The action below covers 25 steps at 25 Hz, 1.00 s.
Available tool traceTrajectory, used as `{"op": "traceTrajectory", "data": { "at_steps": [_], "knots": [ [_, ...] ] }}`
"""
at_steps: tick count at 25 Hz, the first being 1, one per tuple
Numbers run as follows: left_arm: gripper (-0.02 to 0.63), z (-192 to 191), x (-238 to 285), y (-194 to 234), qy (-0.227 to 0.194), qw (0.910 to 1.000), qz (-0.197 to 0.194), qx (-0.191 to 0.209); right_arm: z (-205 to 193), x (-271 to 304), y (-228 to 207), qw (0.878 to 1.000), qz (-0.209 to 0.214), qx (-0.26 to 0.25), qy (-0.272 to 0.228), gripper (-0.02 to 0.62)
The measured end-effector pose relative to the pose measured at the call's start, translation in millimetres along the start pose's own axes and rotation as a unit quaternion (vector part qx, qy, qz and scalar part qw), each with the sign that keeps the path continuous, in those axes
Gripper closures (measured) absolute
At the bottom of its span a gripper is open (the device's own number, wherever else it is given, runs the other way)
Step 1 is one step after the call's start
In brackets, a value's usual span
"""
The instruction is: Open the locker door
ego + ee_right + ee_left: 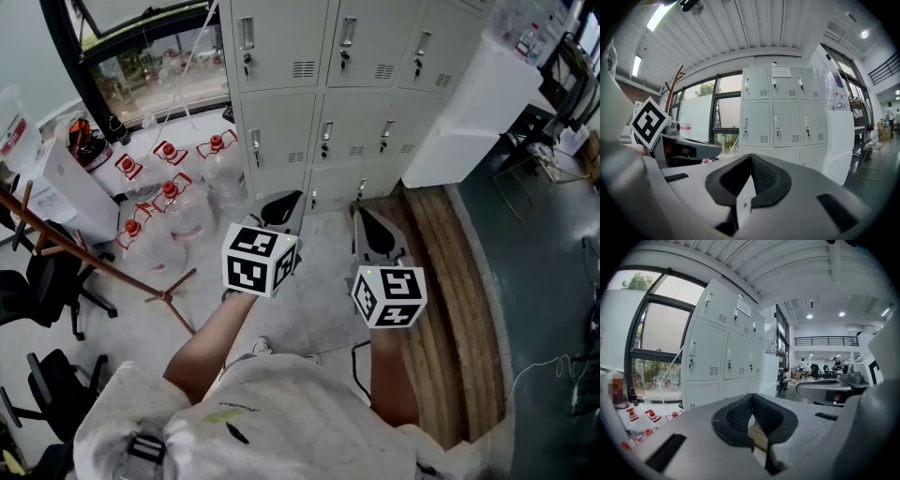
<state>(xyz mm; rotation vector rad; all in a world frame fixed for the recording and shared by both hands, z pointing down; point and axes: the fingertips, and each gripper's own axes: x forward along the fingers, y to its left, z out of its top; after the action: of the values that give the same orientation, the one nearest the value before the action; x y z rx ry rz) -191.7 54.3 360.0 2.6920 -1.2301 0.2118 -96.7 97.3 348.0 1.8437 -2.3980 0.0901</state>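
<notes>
Right gripper (750, 164) ribbed pads (765, 178), grey metal lockers (776, 124)

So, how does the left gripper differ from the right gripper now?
The left gripper sees the lockers at a slant; the right gripper faces them squarely. In the head view the left gripper is held a little further forward than the right gripper. Both are shut, empty and short of the lockers.

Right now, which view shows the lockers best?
The right gripper view: the lockers face it nearly head-on, three columns across, all shut, with only the bottom row hidden behind the gripper. The head view sees the lockers steeply from above, while the left gripper view catches the lockers at a slant.
</notes>
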Motion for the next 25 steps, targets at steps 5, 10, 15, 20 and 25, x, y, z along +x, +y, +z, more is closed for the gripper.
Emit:
{"op": "traceTrajectory", "data": {
  "at_steps": [5,10,15,20,25],
  "knots": [
    [0.600,-1.1,8.0,-10.4,0.004,1.0000,-0.003,0.000,-1.6,1.6,-8.0,1.000,0.007,0.013,-0.002,0.598],
    [0.600,1.1,21.7,-17.6,0.004,1.0000,0.002,-0.001,-0.6,2.8,-26.2,1.000,0.013,0.019,-0.008,0.598],
    [0.600,3.9,38.8,-29.4,0.003,0.9999,0.009,-0.004,-5.0,3.7,-48.7,0.999,0.022,0.028,-0.009,0.598],
    [0.600,6.3,58.4,-43.6,0.004,0.9999,0.013,0.000,-5.1,5.9,-73.0,0.999,0.030,0.034,-0.016,0.598],
    [0.600,6.3,73.6,-50.4,0.004,0.9999,0.016,-0.004,-8.1,8.4,-90.7,0.999,0.034,0.037,-0.018,0.598]
  ]
}}
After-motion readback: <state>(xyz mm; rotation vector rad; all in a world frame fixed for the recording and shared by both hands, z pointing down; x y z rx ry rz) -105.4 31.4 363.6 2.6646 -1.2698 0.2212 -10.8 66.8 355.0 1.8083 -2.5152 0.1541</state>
